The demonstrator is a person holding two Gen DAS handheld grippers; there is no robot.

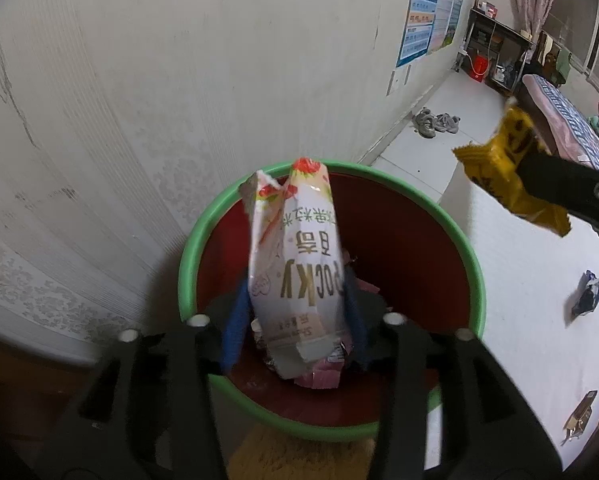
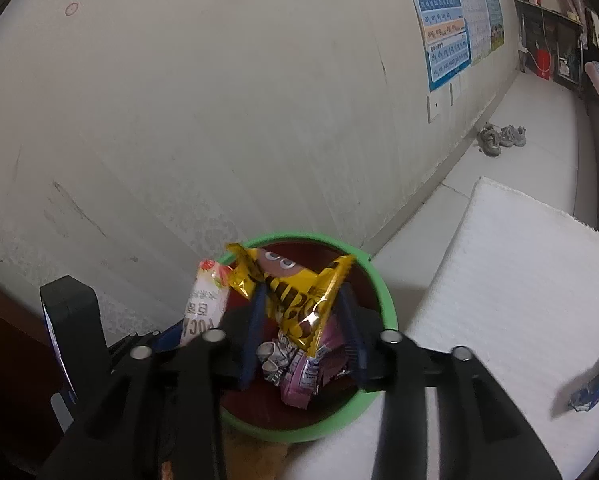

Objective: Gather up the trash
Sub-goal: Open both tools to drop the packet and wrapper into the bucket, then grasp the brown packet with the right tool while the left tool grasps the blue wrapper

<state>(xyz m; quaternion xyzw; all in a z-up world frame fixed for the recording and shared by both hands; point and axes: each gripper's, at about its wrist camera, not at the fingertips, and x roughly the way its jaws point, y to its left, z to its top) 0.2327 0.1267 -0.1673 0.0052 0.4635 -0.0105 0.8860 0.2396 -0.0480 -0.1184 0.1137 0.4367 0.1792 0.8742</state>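
Green-rimmed and red inside, close against the pale patterned wall: round bin (image 1: 187,264), straight below the left tool (image 1: 295,280) in the left wrist view. Between the blue pads (image 1: 235,316) of that tool, a white Pocky box (image 1: 299,264), end-on over the mouth of the bin, lettering upside down, torn flap at the far end. Jaws parted, pads just beside the box walls rather than squeezing them, edges blurred. Under the box, on the bin floor, pink wrappers (image 1: 323,376). Off to the right and higher, a yellow wrapper (image 1: 507,176) against a black finger of the right tool (image 1: 531,164). Further right, on a white surface (image 1: 531,280), a crumpled blue wrapper (image 1: 587,294) and a small carton (image 1: 579,416), well apart. Far back by the wall, grey shoes (image 1: 435,122) on the floor. From the right wrist view: same bin (image 2: 387,300) under the right tool (image 2: 303,292), yellow wrapper (image 2: 295,300) spread between its blue pads (image 2: 255,320) above the opening. Jaws standing apart here too, pads beside the wrapper's narrow middle, not clamped on it. Below, pink wrappers (image 2: 299,380) and silvery scraps in the bin. To the left, Pocky box (image 2: 205,304) and the left tool's black body. On the white surface at the right edge, blue wrapper (image 2: 591,384); shoes (image 2: 499,138) near the wall.
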